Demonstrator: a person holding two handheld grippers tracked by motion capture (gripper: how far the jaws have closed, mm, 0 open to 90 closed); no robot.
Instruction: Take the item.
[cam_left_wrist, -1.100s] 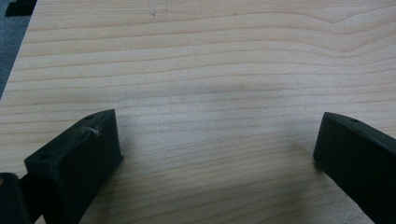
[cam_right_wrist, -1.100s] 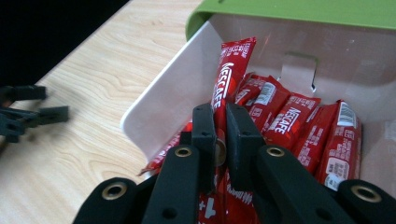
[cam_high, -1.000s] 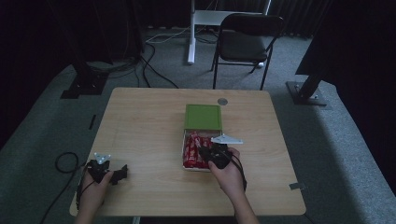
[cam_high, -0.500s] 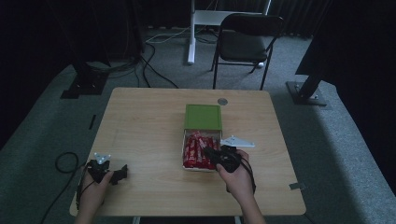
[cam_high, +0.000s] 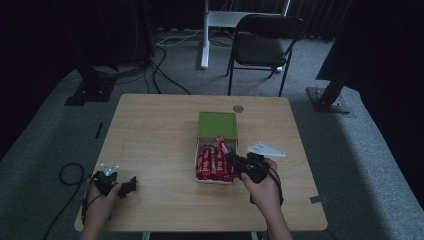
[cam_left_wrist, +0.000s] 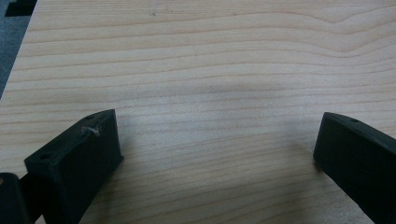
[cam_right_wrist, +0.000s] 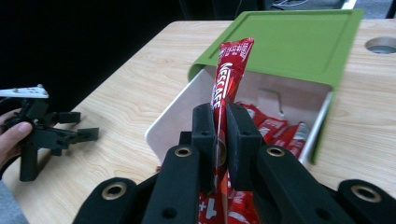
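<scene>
The red Nescafé stick sachet (cam_right_wrist: 229, 74) stands upright, clamped between the jaws of your right gripper (cam_right_wrist: 220, 140), directly above the white open box with a green lid (cam_high: 217, 124) that holds more red sachets (cam_high: 214, 163). Your left gripper (cam_high: 120, 184) rests near the front left corner of the light wooden table (cam_high: 160, 130), well apart from the box, jaws spread wide on nothing.

Two hand-held tongs, both matte black. The right tongs (cam_right_wrist: 220, 140) have two blocky rectangular jaws on flat, rounded link arms, each arm set with brass-ringed screw holes. A pale grey three-cornered plate sits on top of them, and a thin black cable loops back past the wrist. The left tongs (cam_left_wrist: 219, 154) have chunky square-ended jaws with small holes in their upper faces, carry a smaller grey plate, and trail a black cable. Forearms are bare, with no sleeves visible.
</scene>
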